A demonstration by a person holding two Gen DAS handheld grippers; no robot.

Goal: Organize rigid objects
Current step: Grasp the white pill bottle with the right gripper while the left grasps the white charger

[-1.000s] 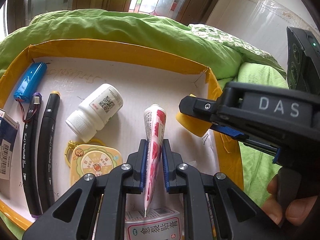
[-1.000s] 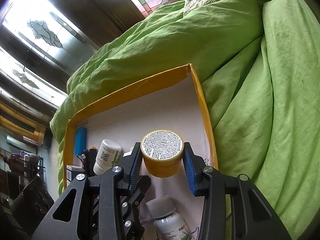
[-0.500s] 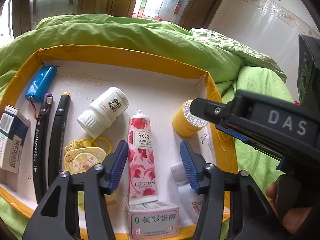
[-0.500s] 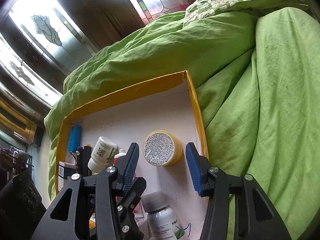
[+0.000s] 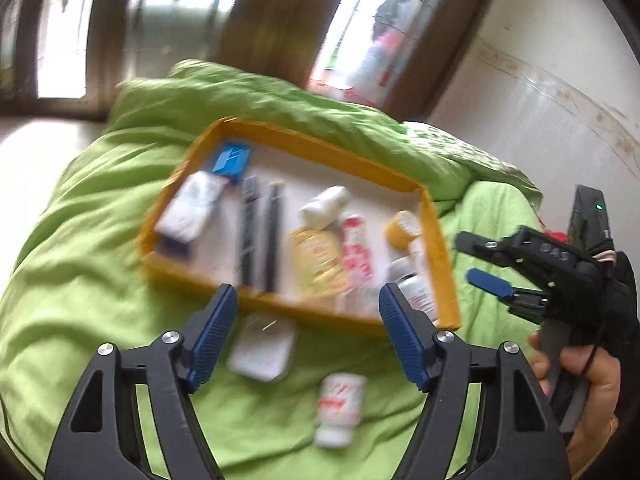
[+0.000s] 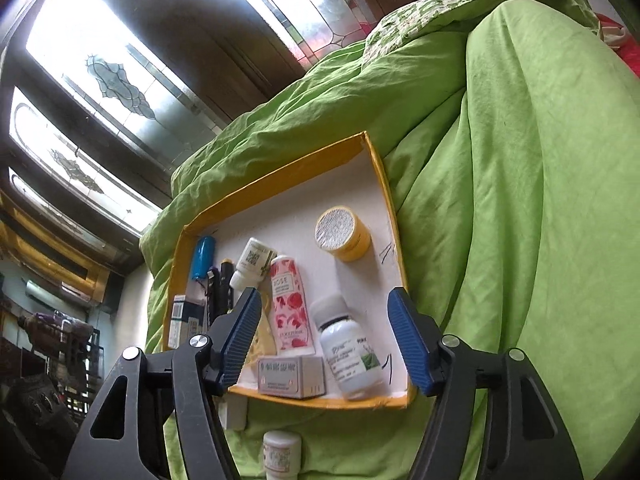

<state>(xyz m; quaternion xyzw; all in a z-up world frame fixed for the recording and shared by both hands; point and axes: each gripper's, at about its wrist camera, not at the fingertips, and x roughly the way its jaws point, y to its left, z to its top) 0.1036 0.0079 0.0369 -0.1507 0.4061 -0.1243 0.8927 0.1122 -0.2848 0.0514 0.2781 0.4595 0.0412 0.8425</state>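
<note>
A yellow-rimmed tray [image 5: 444, 256] [image 6: 384, 192] lies on a green quilt and holds a pink rose hand-cream tube [image 6: 289, 300] [image 5: 356, 256], a yellow jar [image 6: 343, 233] [image 5: 402, 228], white bottles [image 6: 252, 260] [image 6: 350, 354], two black markers [image 5: 260, 232], a blue battery [image 6: 202, 256] and small boxes [image 6: 290, 376]. A white bottle [image 5: 340, 408] [image 6: 280, 454] and a flat white object [image 5: 262, 346] lie on the quilt in front of the tray. My left gripper [image 5: 306, 336] is open and empty above them. My right gripper [image 6: 326, 338] is open and empty, also seen in the left wrist view [image 5: 480, 264].
The green quilt [image 6: 520, 200] is bunched up high to the right of the tray and behind it. Windows and a white wall stand beyond the bed. The left wrist view is motion-blurred.
My left gripper let go of the rose tube and my right gripper let go of the yellow jar; both now lie in the tray. Both grippers opened wide and pulled back.
</note>
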